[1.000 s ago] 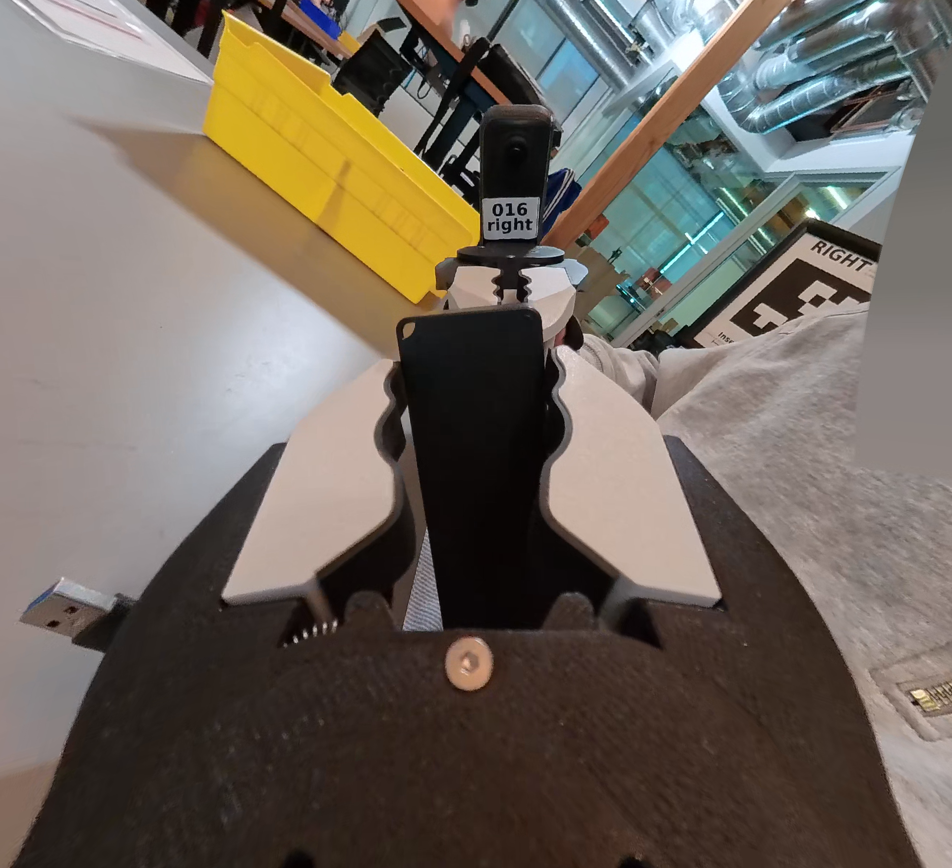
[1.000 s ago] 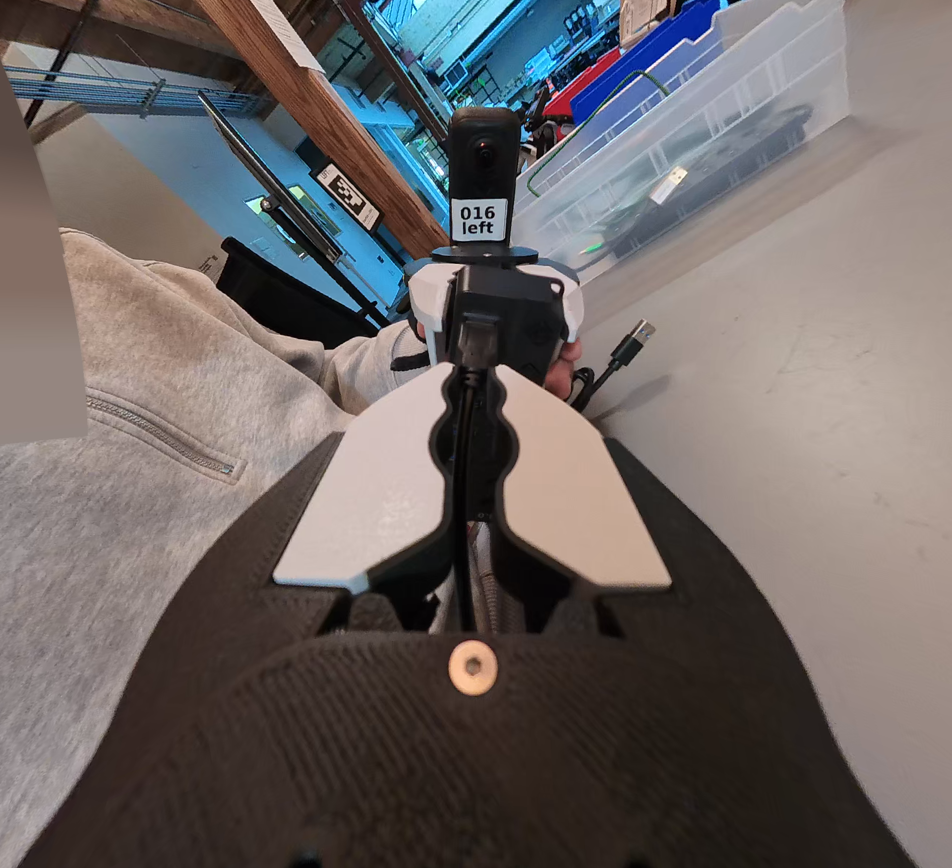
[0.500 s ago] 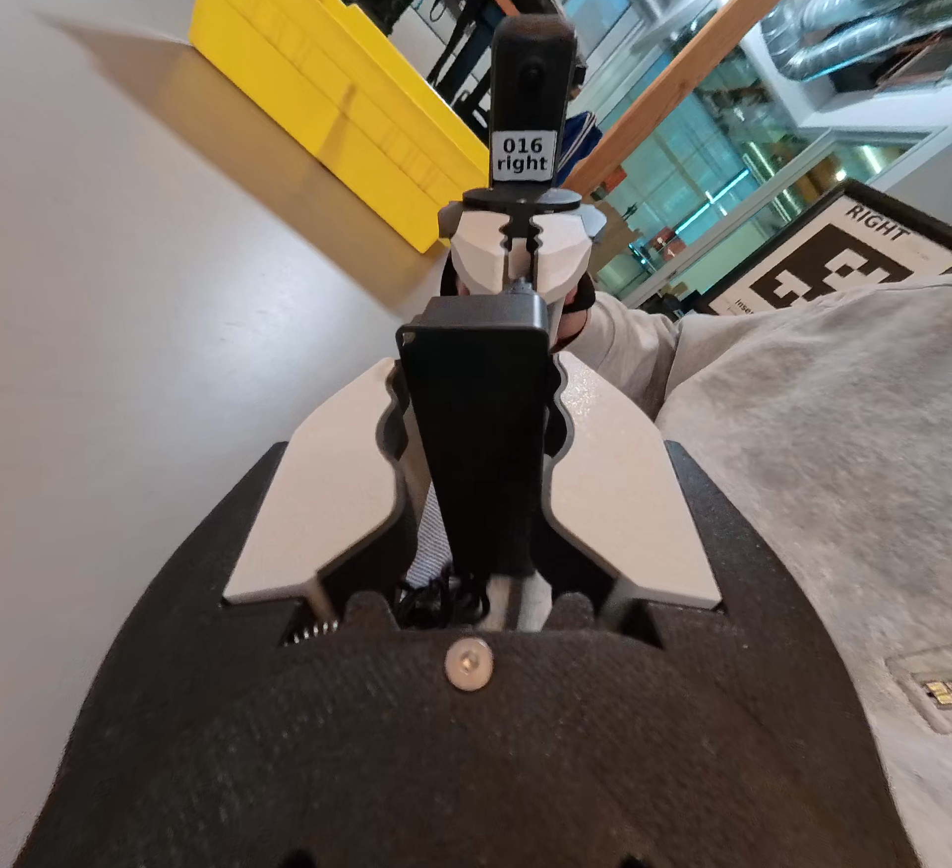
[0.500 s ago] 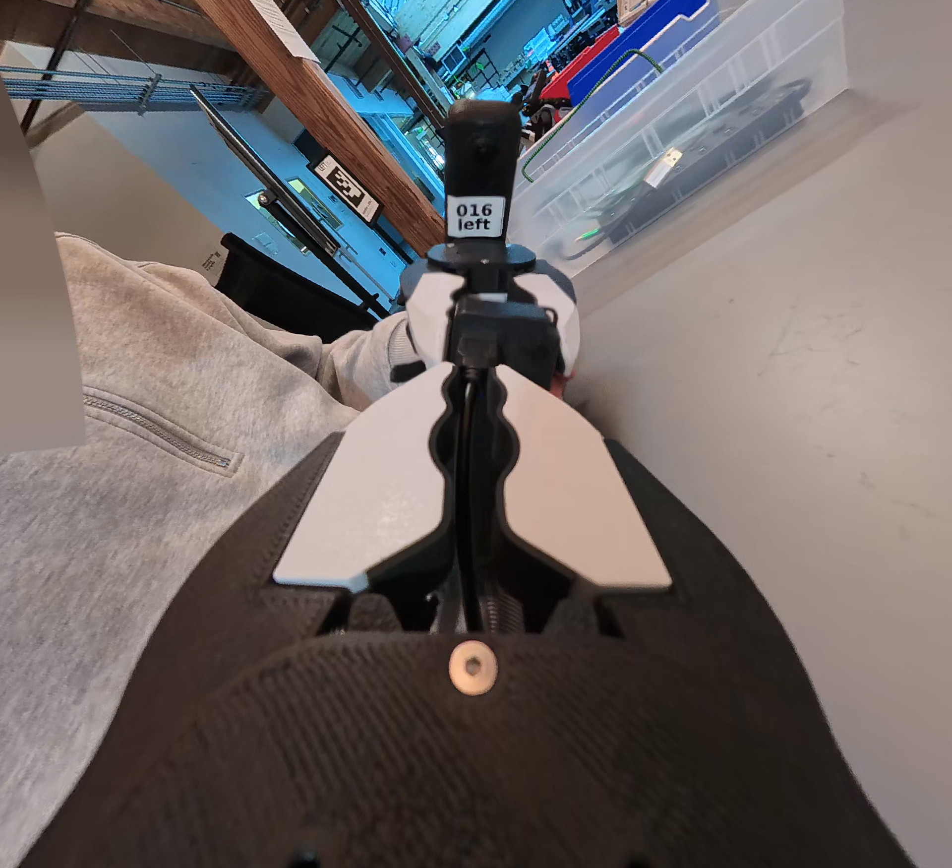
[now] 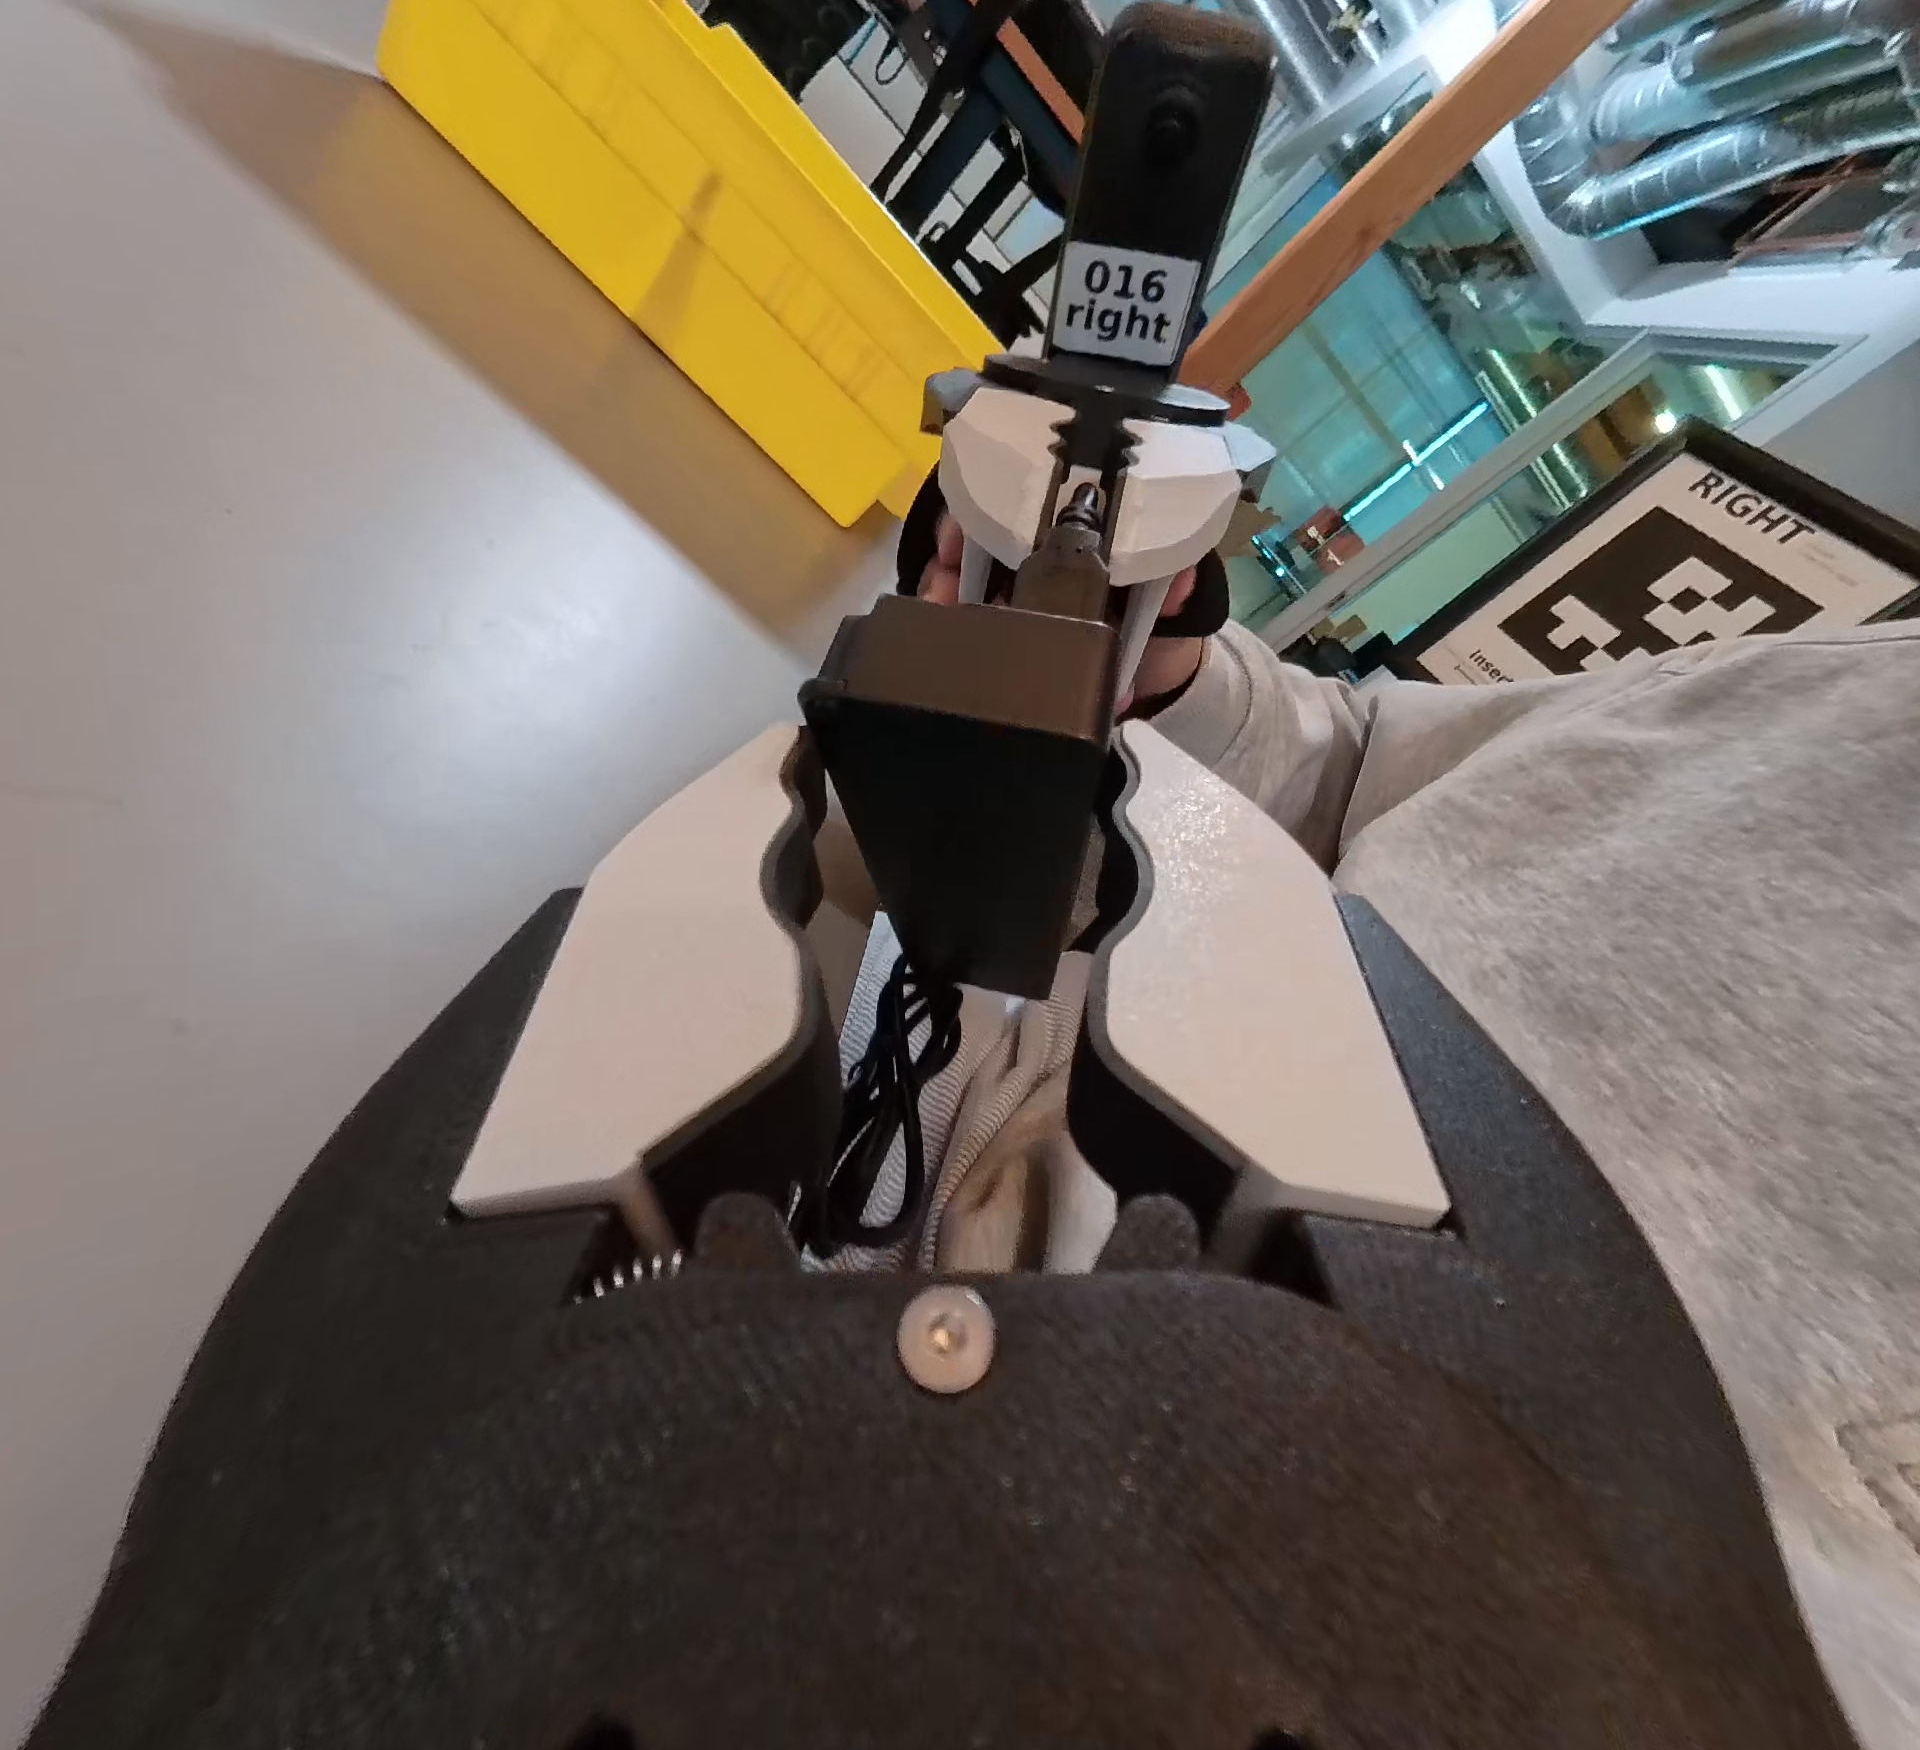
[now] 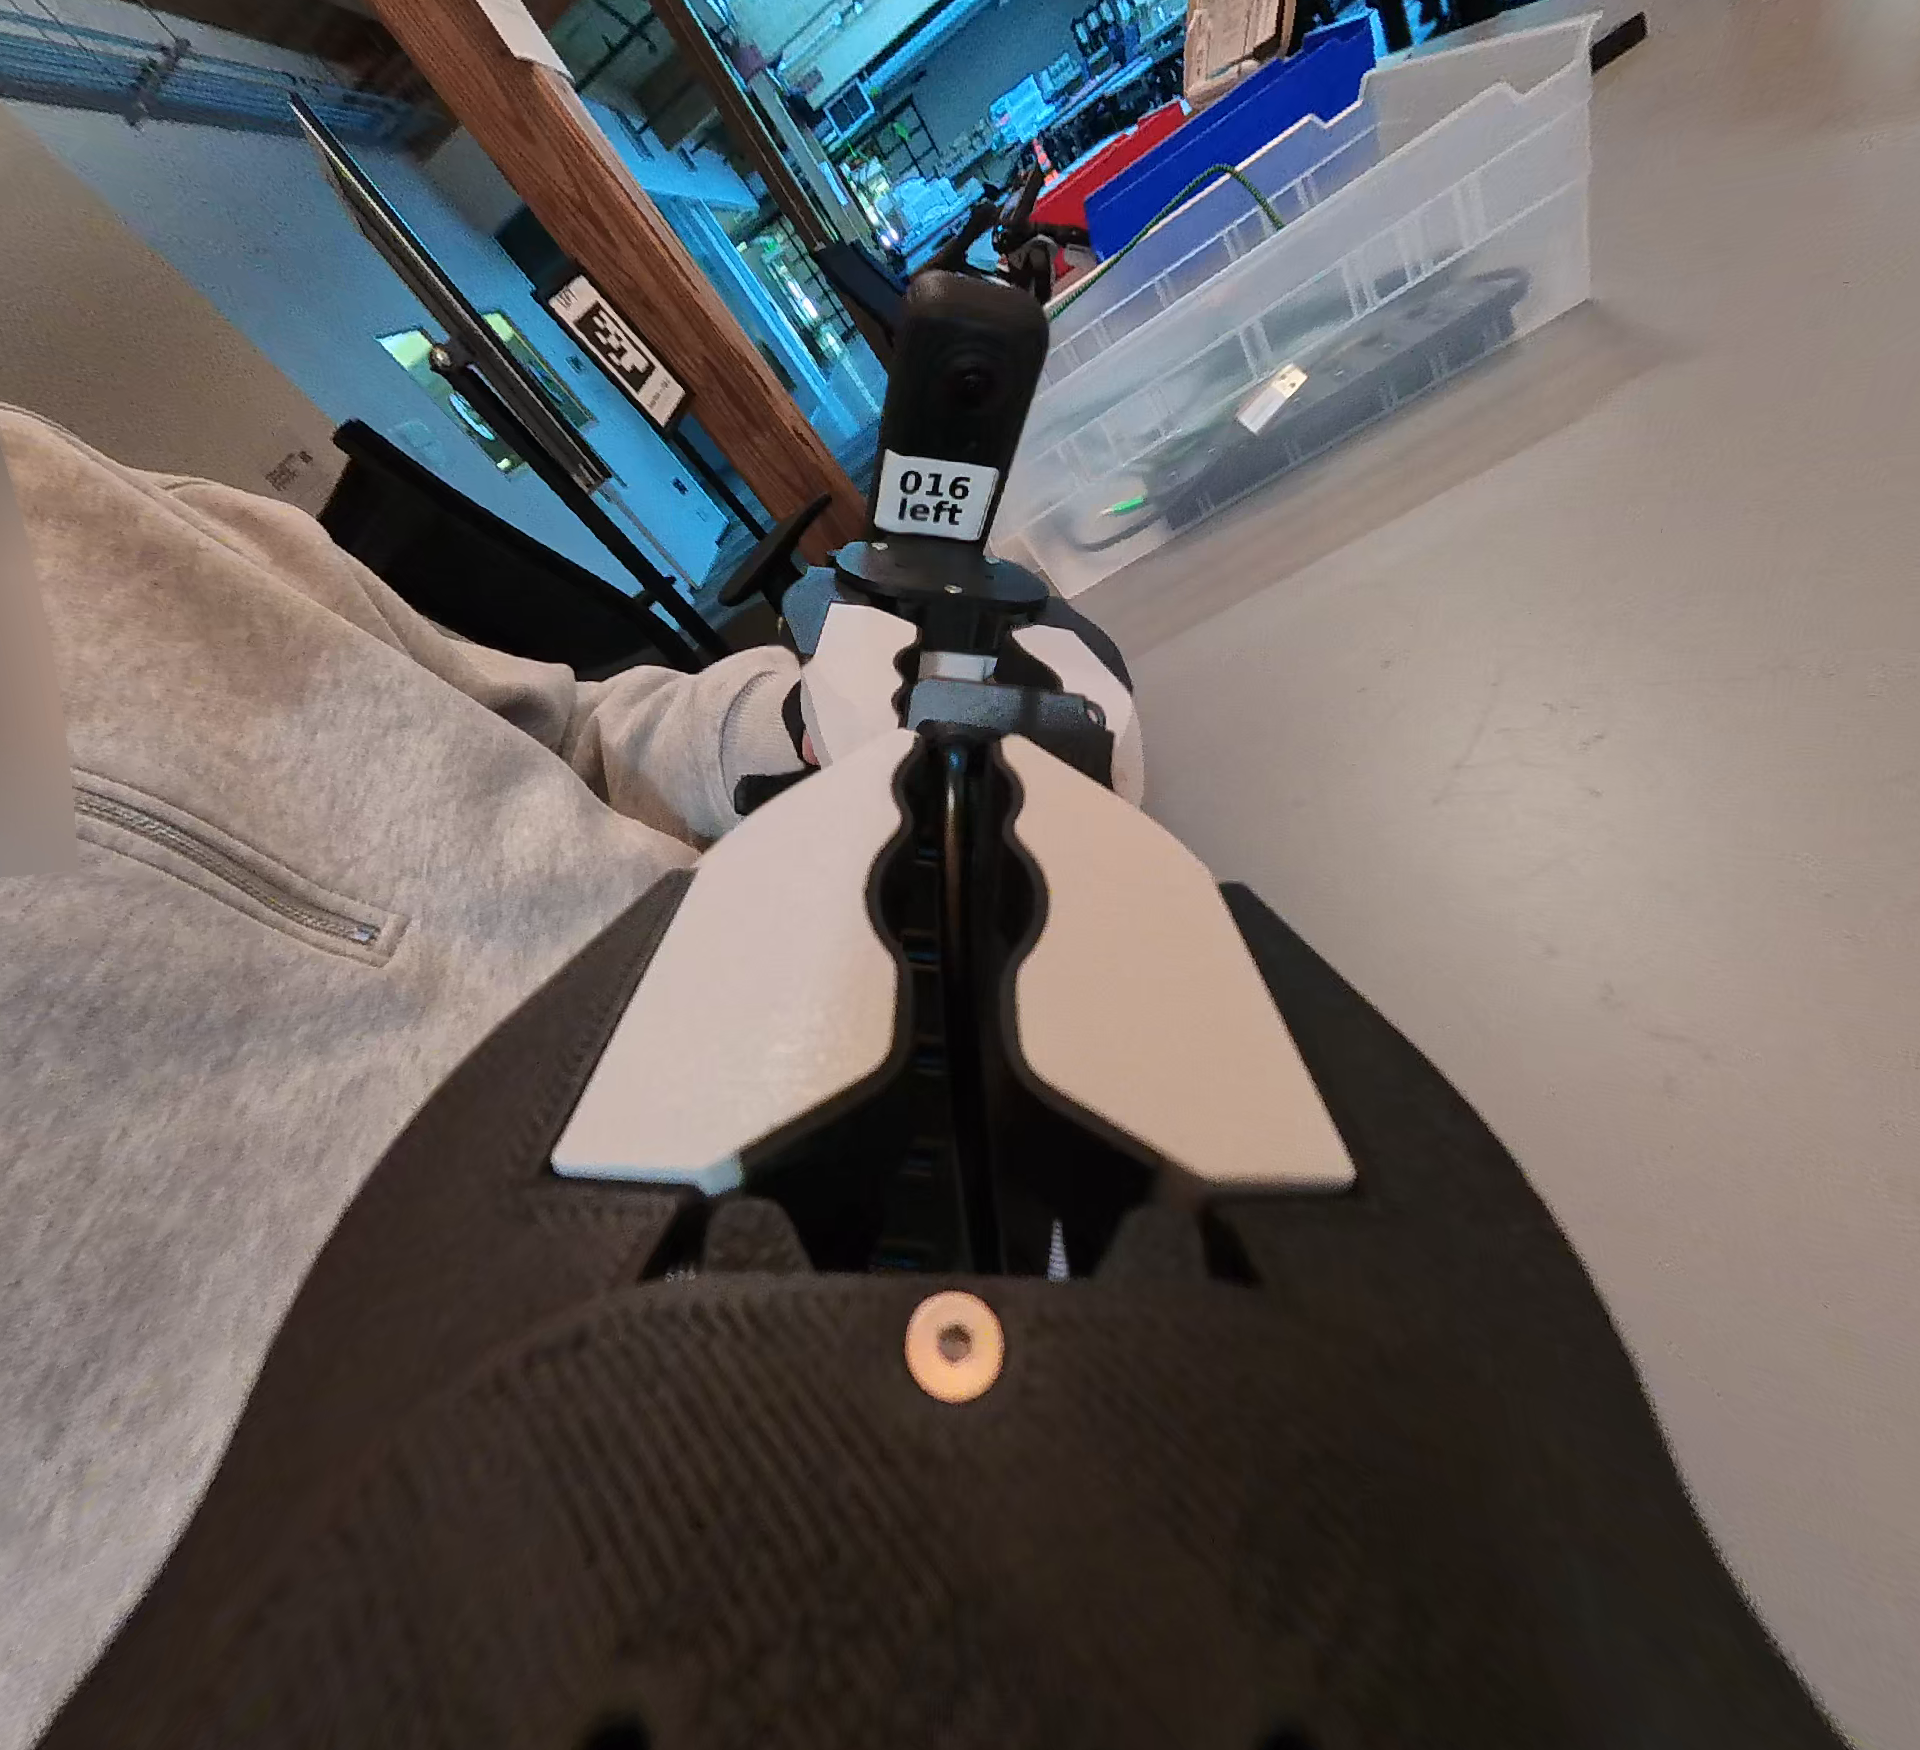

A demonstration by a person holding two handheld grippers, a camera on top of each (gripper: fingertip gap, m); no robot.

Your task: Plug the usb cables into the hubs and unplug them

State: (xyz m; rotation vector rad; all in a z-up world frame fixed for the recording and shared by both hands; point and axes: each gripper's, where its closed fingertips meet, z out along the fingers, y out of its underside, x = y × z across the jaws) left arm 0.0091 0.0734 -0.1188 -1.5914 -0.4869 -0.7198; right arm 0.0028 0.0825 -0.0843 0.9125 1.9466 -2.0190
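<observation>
While your left gripper (image 5: 961, 827) clamps the black hub (image 5: 961, 796) between its fingers, your right gripper (image 6: 956, 765) pinches the usb cable (image 6: 961, 869), its plug meeting the hub above the counter (image 5: 260, 609), near the yellow bin (image 5: 665, 173).

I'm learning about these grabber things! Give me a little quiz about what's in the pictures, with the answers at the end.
1. Pick one: what colour is the big bin in the left wrist view? A red, B yellow, C green.
2. True or false: the right gripper is open and holds nothing.
3. Fill in: the left gripper is shut on the black ____.

Key:
1. B.
2. False: it is shut on the cable.
3. hub.
</observation>
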